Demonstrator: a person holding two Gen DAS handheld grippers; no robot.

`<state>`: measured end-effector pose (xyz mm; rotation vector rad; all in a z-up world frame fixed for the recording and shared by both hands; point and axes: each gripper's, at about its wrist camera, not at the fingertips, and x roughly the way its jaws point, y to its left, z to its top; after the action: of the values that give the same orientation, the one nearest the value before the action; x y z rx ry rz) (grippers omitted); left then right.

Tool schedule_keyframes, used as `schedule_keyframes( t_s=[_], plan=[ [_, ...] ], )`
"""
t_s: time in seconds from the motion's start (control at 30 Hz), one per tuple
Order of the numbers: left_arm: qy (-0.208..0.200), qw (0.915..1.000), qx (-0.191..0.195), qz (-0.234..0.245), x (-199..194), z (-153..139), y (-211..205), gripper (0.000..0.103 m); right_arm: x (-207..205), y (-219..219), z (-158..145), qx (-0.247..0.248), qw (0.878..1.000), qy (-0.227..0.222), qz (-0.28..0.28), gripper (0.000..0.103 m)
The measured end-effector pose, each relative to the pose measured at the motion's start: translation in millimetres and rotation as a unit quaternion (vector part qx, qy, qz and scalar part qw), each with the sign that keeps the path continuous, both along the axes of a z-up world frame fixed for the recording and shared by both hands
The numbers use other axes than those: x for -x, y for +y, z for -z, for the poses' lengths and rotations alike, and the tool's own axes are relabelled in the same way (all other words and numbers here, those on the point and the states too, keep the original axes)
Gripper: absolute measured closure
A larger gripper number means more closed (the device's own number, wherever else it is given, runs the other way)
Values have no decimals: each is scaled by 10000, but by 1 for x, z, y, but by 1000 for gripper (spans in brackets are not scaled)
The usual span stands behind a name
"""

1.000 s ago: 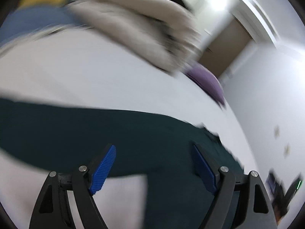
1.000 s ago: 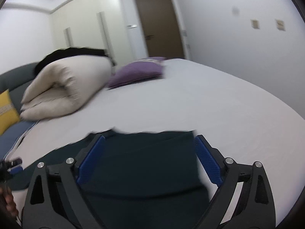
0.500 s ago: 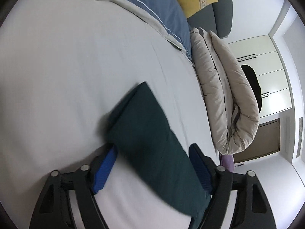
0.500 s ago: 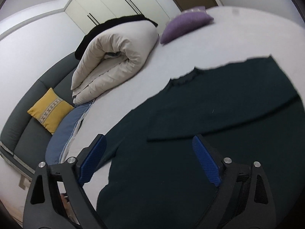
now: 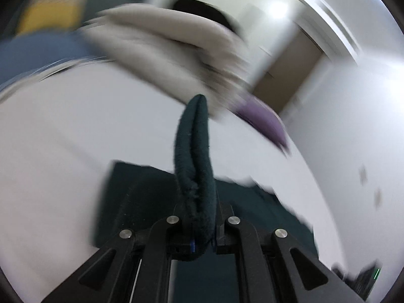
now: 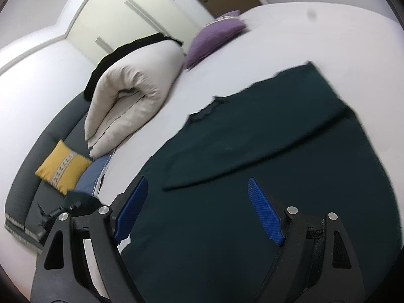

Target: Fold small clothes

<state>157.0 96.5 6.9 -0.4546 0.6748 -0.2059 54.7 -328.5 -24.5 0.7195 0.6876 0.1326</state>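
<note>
A dark green sweater (image 6: 265, 166) lies spread on the white bed (image 6: 277, 30), with one sleeve folded across its body. My left gripper (image 5: 199, 217) is shut on a fold of the sweater's edge (image 5: 194, 151), which sticks up between the jaws. The rest of the sweater (image 5: 151, 192) lies on the bed below it. My right gripper (image 6: 197, 212) is open and empty, hovering over the sweater's lower part.
A rolled beige duvet (image 6: 133, 93) lies at the head of the bed, with a purple pillow (image 6: 214, 35), a yellow cushion (image 6: 63, 166) and a blue pillow (image 6: 96, 174) near it. A wardrobe and a brown door stand behind. The left wrist view is blurred.
My left gripper has shut on the sweater's edge and lifted it; half a second ago it was open over a sleeve. My right gripper has stayed open, shifting slightly over the sweater.
</note>
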Motion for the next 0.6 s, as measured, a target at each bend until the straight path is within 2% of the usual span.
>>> schedule_keyframes(
  t_s=[0.07,0.13,0.2,0.23,0.27,0.3,0.33,0.37,0.43,0.5,0.6],
  plan=[
    [49,9978,-323,573,0,9,-68,94,10,-19,6,-53,9998,37,173,22],
    [248,9923,-471,1122,-1,33,-132,91,18,-35,11,-103,9994,76,322,22],
    [515,9825,-805,1599,-2,64,-188,76,28,-58,20,-160,9984,158,517,22],
    [673,9779,-910,1759,-3,76,-203,62,31,-67,24,-175,9979,224,584,22],
    [929,9720,-1021,1902,-4,91,-217,53,33,-74,29,-194,9973,319,638,22],
    [960,9715,-1040,1902,-1,95,-219,50,34,-84,37,-237,9962,493,675,21],
    [899,9725,-1017,1892,7,96,-218,40,34,-90,41,-275,9957,569,683,21],
    [862,9737,-980,1867,11,93,-213,25,33,-96,47,-331,9950,652,682,21],
    [709,9767,-908,1811,25,81,-197,12,27,-99,55,-362,9943,786,619,21],
    [405,9796,-844,1777,41,66,-171,9,11,-89,60,-403,9952,800,395,21],
    [320,9871,-681,1411,51,51,-121,10,-16,-65,61,-488,9957,782,-49,21]
  ],
)
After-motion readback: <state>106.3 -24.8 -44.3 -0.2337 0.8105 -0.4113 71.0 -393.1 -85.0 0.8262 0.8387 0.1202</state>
